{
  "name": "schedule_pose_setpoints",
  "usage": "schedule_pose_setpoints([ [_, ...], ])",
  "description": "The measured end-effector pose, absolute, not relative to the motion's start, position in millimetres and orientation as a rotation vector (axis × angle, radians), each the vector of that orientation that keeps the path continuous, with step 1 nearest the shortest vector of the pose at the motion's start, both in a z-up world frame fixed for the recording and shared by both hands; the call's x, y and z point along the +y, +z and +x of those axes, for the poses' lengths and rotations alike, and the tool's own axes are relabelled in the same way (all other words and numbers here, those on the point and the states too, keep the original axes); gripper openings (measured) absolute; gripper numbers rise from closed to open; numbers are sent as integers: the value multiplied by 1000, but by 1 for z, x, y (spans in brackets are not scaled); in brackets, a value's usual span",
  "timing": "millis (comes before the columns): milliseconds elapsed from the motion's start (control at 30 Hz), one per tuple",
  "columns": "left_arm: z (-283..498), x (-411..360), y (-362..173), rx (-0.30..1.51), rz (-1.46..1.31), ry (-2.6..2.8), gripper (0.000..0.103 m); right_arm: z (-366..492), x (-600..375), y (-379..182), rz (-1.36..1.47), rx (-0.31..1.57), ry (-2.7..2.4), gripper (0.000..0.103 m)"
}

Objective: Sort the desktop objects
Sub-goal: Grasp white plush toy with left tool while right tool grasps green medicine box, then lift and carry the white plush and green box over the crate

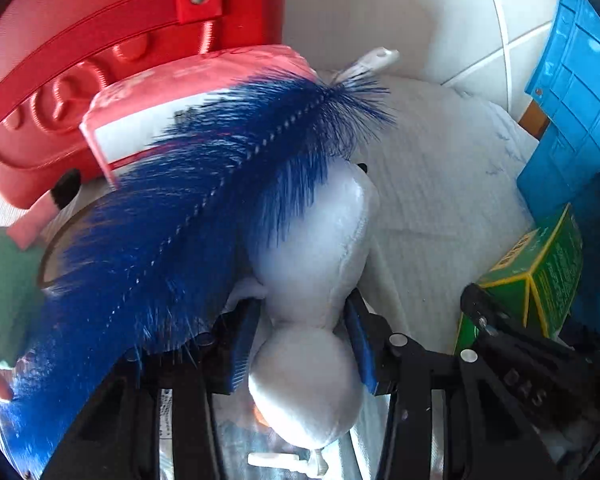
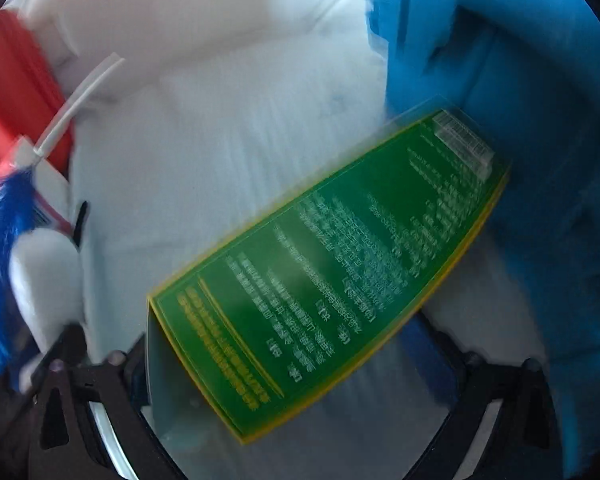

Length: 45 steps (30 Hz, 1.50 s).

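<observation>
My left gripper (image 1: 304,344) is shut on a white plush toy (image 1: 316,256), its blue pads pinching the toy's narrow waist. A blue bottle brush (image 1: 204,208) with a white handle lies across the toy's left side. My right gripper (image 2: 284,360) is shut on a green box with yellow edges (image 2: 332,264) and holds it tilted toward the blue bin (image 2: 540,160). The box also shows in the left wrist view (image 1: 536,276), at the right, with the right gripper's black frame below it.
A red bin (image 1: 80,52) stands at the back left, a blue crate (image 1: 572,100) at the right. A pink pack (image 1: 188,92) and a green and pink plush (image 1: 4,288) lie at the left. A white cloth (image 1: 440,200) covers the table.
</observation>
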<state>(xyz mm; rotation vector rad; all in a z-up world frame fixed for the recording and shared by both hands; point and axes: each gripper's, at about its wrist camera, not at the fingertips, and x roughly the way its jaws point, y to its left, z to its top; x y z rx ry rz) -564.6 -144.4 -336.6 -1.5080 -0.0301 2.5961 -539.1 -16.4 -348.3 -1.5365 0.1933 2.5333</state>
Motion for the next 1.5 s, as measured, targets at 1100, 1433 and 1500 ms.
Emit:
schedule_pose_setpoints([
  [1100, -566, -150, -326, -26, -1487, 2663, 36, -675, -47, -451, -1489, 152, 2632, 102],
  [1433, -498, -163, -303, -116, -1537, 2660, 33, -664, -91, -468, -1569, -6, 2759, 53],
  [1500, -474, -171, -286, -143, -1510, 2688, 33, -646, -102, -459, -1570, -50, 2796, 53],
])
